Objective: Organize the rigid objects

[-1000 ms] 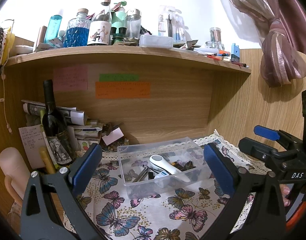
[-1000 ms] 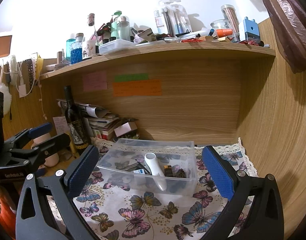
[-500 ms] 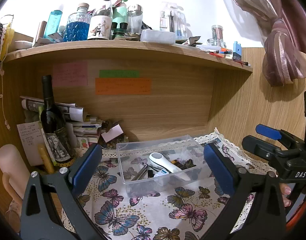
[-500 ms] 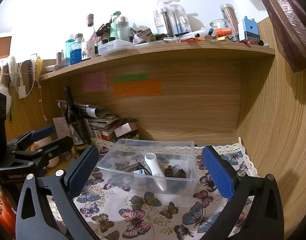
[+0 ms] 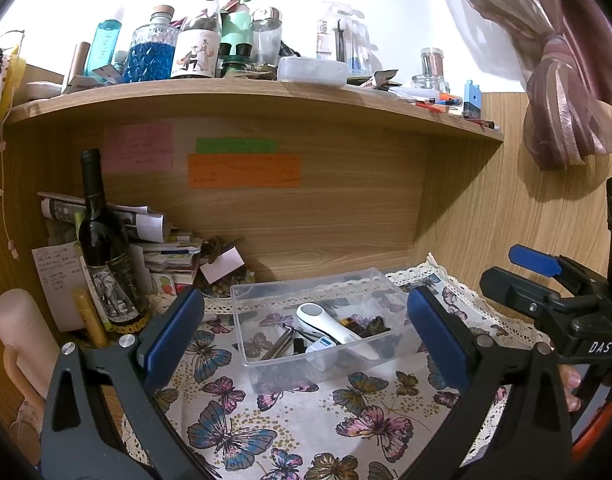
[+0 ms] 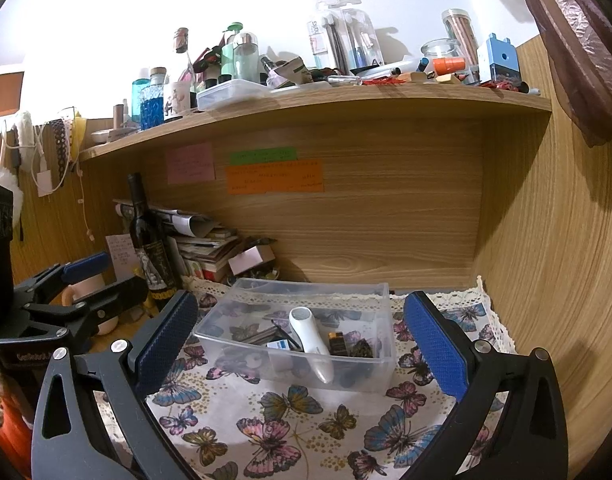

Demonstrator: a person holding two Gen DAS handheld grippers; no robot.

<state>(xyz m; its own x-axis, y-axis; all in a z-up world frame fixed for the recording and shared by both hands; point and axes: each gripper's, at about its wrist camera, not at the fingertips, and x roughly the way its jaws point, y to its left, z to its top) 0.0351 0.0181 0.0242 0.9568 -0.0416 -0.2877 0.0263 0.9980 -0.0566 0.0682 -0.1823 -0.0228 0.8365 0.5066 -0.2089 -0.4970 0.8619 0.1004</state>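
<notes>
A clear plastic bin (image 5: 262, 292) stands on the butterfly cloth (image 5: 290, 420) under the shelf; it also shows in the right wrist view (image 6: 306, 292). In it lie a white handheld device (image 5: 330, 326), seen again in the right wrist view (image 6: 310, 336), metal tools (image 5: 280, 344), a small blue-white box (image 6: 280, 345) and dark small items (image 6: 338, 342). My left gripper (image 5: 304, 332) is open and empty, held in front of the bin. My right gripper (image 6: 300, 338) is open and empty, also in front of the bin. Each gripper shows at the edge of the other's view.
A dark wine bottle (image 5: 106, 248) and a pile of papers (image 5: 162, 248) stand left of the bin. The upper shelf (image 5: 242, 96) is crowded with bottles and jars. Wooden walls close the back and right. A tied curtain (image 5: 562, 112) hangs at right.
Both grippers have stayed open and nearly still; the left view has tilted slightly upward. Nothing in the bin has moved.
</notes>
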